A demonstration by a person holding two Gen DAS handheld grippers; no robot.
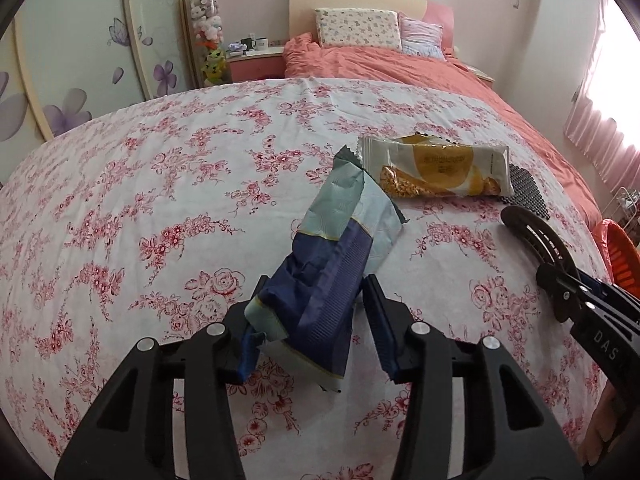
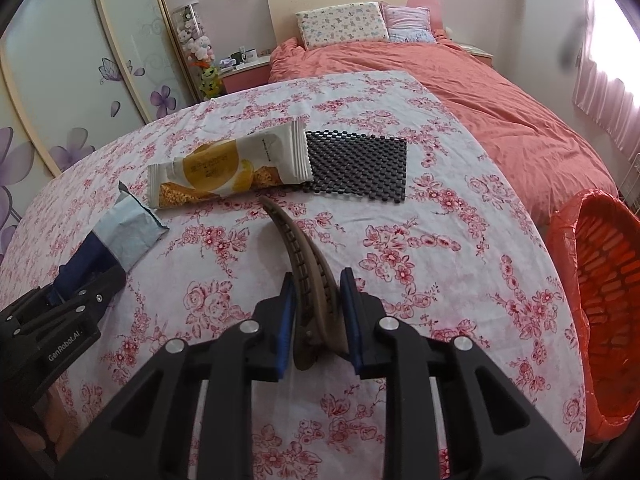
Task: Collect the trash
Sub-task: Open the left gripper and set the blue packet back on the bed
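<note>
The left gripper [image 1: 310, 320] jaws pinched a blue wrapper [image 1: 336, 240]; the right gripper [image 2: 316, 312] jaws pinched a brown hair clip [image 2: 308, 272] at six o'clock.

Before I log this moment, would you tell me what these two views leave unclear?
- Orange bin: right wrist view, cut by the frame edge; bottom unseen.
- Print on the yellow snack packet: both views, too small to read.
- Blue wrapper: left wrist view, lower end hidden behind the left gripper.
- Nightstand items: too small.
</note>
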